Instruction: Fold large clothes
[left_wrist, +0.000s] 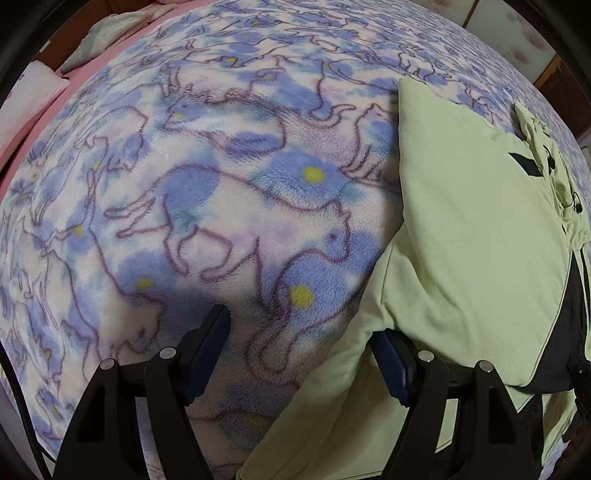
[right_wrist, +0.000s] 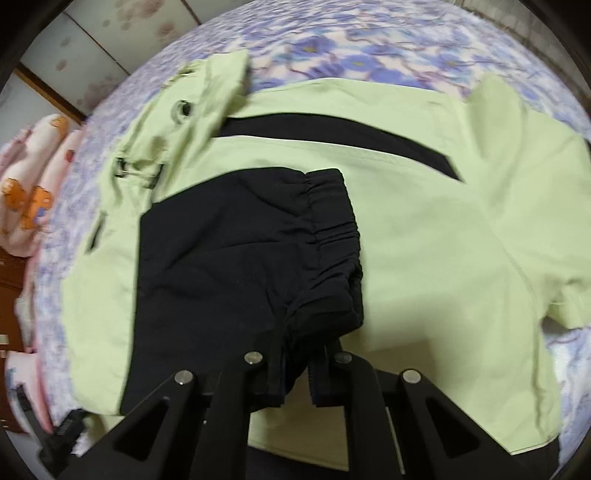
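While the right gripper (right_wrist: 297, 373) pinches the jacket's black elastic cuff (right_wrist: 325, 236), the left gripper (left_wrist: 301, 354) hangs open astride the green jacket (left_wrist: 461, 221) edge. That thin pinch could slip, judging by the bunched cuff, undoing the sleeve fold on the fleece blanket (left_wrist: 221, 166).

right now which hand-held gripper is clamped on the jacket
The right hand-held gripper: its jaws are pinched shut on the jacket's black elastic cuff. The left hand-held gripper hangs wide open over the blanket, gripping nothing.

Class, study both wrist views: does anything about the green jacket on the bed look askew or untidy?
Yes. The jacket's hood lies crumpled and twisted to one side, and the black elastic cuff, pinched in the right gripper, is bunched rather than flat.
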